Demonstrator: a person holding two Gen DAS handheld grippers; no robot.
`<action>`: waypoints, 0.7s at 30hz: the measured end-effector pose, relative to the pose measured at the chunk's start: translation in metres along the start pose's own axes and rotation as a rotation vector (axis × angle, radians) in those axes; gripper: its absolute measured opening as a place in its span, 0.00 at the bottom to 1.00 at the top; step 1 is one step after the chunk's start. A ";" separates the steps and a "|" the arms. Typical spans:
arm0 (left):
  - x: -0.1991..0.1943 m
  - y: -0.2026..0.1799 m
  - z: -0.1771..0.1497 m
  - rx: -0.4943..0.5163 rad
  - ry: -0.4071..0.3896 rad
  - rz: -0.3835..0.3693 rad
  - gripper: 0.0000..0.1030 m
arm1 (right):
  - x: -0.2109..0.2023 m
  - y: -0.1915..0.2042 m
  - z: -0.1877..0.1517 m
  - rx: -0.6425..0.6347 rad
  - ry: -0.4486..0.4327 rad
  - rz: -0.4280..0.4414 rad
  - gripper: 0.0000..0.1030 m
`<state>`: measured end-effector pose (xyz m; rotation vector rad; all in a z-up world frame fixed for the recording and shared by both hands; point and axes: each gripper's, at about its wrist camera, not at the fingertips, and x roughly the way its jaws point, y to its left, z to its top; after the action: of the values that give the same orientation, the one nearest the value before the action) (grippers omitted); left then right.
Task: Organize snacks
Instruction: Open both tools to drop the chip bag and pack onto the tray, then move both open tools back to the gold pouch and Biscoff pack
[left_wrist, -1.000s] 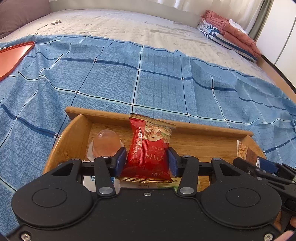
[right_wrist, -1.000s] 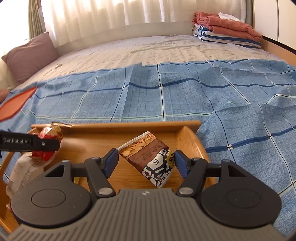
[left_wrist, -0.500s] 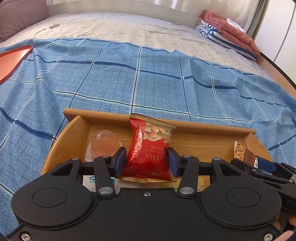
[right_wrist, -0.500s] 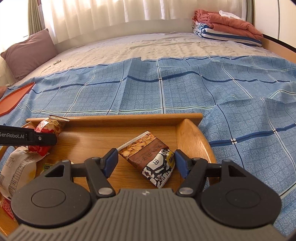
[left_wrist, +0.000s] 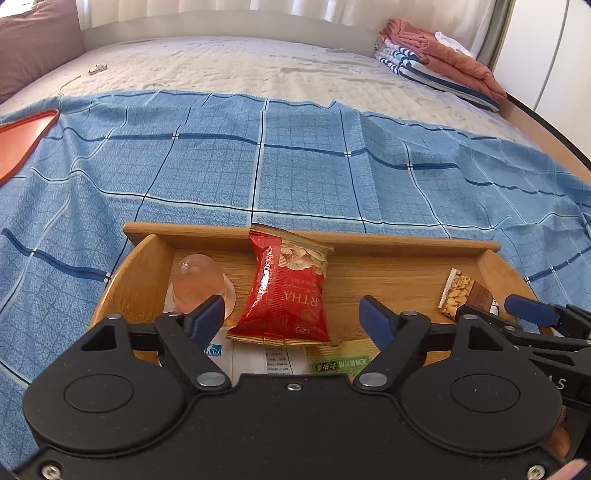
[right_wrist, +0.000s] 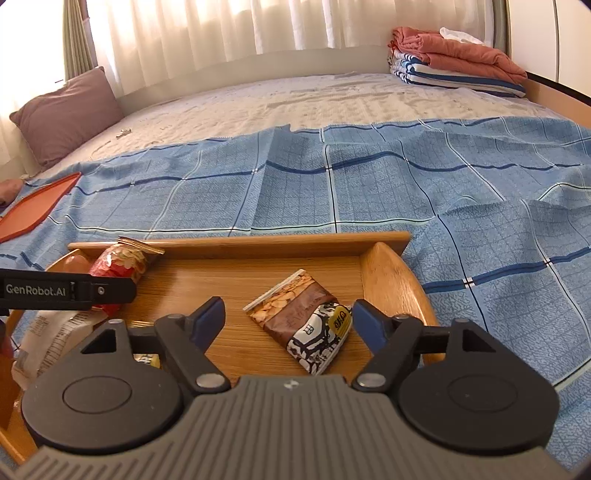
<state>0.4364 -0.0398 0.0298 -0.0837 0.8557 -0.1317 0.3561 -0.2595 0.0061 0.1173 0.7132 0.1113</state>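
The red peanut packet (left_wrist: 290, 291) stands against the far wall of the wooden tray (left_wrist: 388, 245), left of the middle, between the spread fingers of the left gripper (left_wrist: 291, 318), which touch nothing. Just left of it sits a clear jelly cup (left_wrist: 197, 282). The brown cracker packet (right_wrist: 304, 317) lies flat on the tray floor toward the right end, between the right gripper (right_wrist: 288, 318), whose fingers are likewise parted and off it. At the tray's near edge, a white packet (right_wrist: 51, 338) and a green-labelled one (left_wrist: 338, 365) are half hidden behind the gripper bodies; their print is unreadable. Both grippers point forward over the near edge, side by side. The tray rests on a blue checked cloth (left_wrist: 207, 166), with an orange tray (right_wrist: 35, 208) cut off at far left.
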 end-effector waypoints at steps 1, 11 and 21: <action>-0.004 -0.001 -0.001 0.005 -0.003 0.005 0.81 | -0.003 0.001 0.000 -0.004 -0.002 0.002 0.83; -0.061 -0.007 -0.020 0.070 -0.067 -0.031 0.88 | -0.054 0.016 -0.013 -0.050 -0.032 0.042 0.88; -0.132 -0.002 -0.055 0.108 -0.142 -0.073 0.90 | -0.116 0.030 -0.045 -0.105 -0.077 0.093 0.91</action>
<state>0.3093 -0.0229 0.0930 -0.0222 0.7024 -0.2375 0.2379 -0.2436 0.0519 0.0536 0.6243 0.2320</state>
